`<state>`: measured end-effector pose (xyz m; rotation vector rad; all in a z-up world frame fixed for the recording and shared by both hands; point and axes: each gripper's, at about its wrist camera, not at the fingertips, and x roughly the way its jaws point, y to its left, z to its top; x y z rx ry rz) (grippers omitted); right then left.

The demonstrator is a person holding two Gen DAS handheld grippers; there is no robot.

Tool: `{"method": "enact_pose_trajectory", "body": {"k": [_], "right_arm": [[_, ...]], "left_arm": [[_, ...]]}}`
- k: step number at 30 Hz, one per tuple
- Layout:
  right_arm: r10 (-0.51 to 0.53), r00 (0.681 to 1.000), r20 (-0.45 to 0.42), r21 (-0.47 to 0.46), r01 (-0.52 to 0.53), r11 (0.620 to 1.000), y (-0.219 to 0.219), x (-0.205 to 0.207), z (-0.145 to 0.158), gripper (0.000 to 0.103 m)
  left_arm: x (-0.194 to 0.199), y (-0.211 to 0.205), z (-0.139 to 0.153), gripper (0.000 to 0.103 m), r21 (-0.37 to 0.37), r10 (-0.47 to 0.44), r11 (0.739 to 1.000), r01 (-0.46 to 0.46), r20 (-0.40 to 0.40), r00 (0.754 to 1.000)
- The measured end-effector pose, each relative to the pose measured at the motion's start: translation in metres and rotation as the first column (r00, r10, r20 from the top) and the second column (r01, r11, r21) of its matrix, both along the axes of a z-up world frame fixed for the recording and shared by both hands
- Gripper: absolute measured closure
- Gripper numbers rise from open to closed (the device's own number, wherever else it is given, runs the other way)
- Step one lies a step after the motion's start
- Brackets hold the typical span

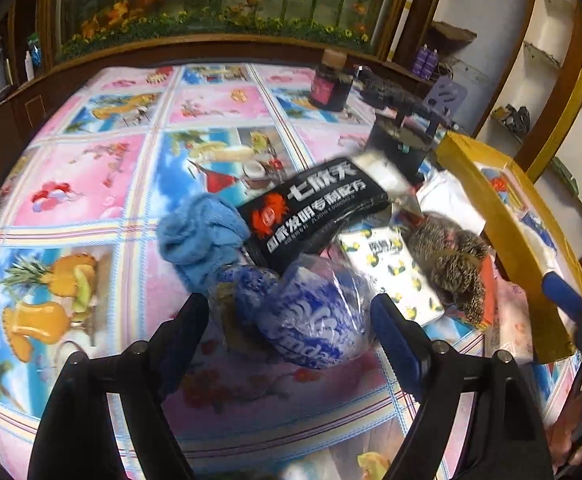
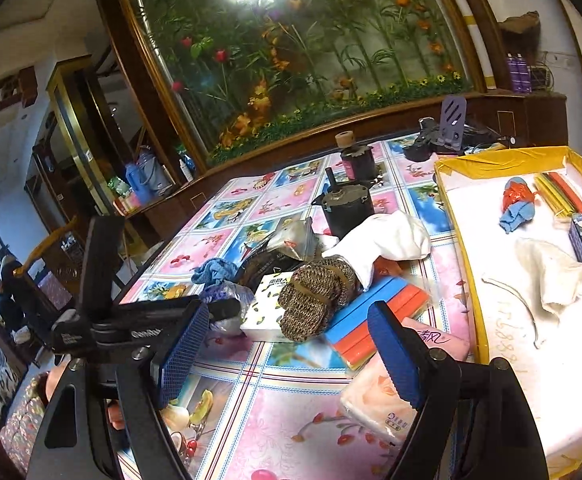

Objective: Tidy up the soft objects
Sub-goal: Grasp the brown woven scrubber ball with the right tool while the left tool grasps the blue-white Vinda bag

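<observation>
One black pouch (image 1: 315,210), "七欣天" in white

At my twelve o'clock a planted glass tank (image 2: 291,60); a dark jar (image 1: 331,84), perhaps ink, on the tabletop (image 1: 91,184).

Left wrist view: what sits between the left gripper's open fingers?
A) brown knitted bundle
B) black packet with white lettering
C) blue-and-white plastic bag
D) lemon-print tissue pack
C: the blue-and-white plastic bag lies between the fingers of the left gripper, which stand apart on either side; the black packet, knitted bundle and tissue pack lie beyond.
</observation>
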<state>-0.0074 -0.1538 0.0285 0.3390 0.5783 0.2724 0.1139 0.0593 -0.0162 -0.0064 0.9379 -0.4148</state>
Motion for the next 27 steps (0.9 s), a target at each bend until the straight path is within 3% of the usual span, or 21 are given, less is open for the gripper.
{"method": "enact_pose_trajectory", "body": {"k": [4, 6, 14, 15, 16, 17, 20, 23, 25, 27], "right_arm": [[0.016, 0.998, -0.058, 0.006, -0.016, 1.000, 0.004, 0.009, 0.000, 0.017], [0.015, 0.994, -0.107, -0.011, -0.016, 1.000, 0.008, 0.018, 0.001, 0.017], [-0.059, 0.951, -0.304, -0.073, 0.039, 0.997, 0.014, 0.084, -0.018, 0.018], [-0.060, 0.946, -0.317, -0.087, 0.034, 0.996, 0.017, 0.091, -0.023, 0.021], [-0.066, 0.946, -0.317, -0.107, 0.033, 0.994, 0.020, 0.095, -0.026, 0.037], [-0.071, 0.948, -0.310, -0.127, 0.032, 0.991, 0.023, 0.097, -0.028, 0.049], [-0.015, 0.965, -0.261, -0.064, -0.001, 0.998, 0.029, 0.098, -0.032, 0.052], [0.087, 0.988, -0.129, 0.034, -0.084, 0.996, 0.030, 0.086, -0.018, 0.052], [0.103, 0.994, -0.032, 0.001, -0.103, 0.995, 0.035, 0.075, -0.006, 0.052], [0.110, 0.994, 0.008, -0.057, -0.109, 0.992, 0.042, 0.068, -0.003, 0.052]], "left_arm": [[-0.008, -0.009, 0.002, 0.038, 0.077, 0.008, 0.997, -0.013, 0.058, 0.998], [-0.009, -0.003, 0.006, 0.046, 0.061, 0.020, 0.998, -0.024, 0.065, 0.998], [-0.011, 0.018, 0.024, 0.046, -0.031, 0.047, 0.999, -0.045, 0.092, 0.995], [-0.011, 0.019, 0.025, 0.046, -0.033, 0.048, 0.998, -0.045, 0.095, 0.994], [-0.011, 0.019, 0.026, 0.046, -0.036, 0.050, 0.998, -0.046, 0.095, 0.994], [-0.011, 0.020, 0.026, 0.046, -0.042, 0.050, 0.998, -0.047, 0.093, 0.994], [-0.011, 0.022, 0.026, 0.046, -0.050, 0.053, 0.998, -0.049, 0.089, 0.995], [-0.012, 0.024, 0.027, 0.046, -0.059, 0.059, 0.997, -0.054, 0.093, 0.994], [-0.013, 0.023, 0.027, 0.046, -0.059, 0.059, 0.997, -0.053, 0.098, 0.993], [-0.013, 0.022, 0.026, 0.046, -0.059, 0.056, 0.997, -0.050, 0.096, 0.994]]}}
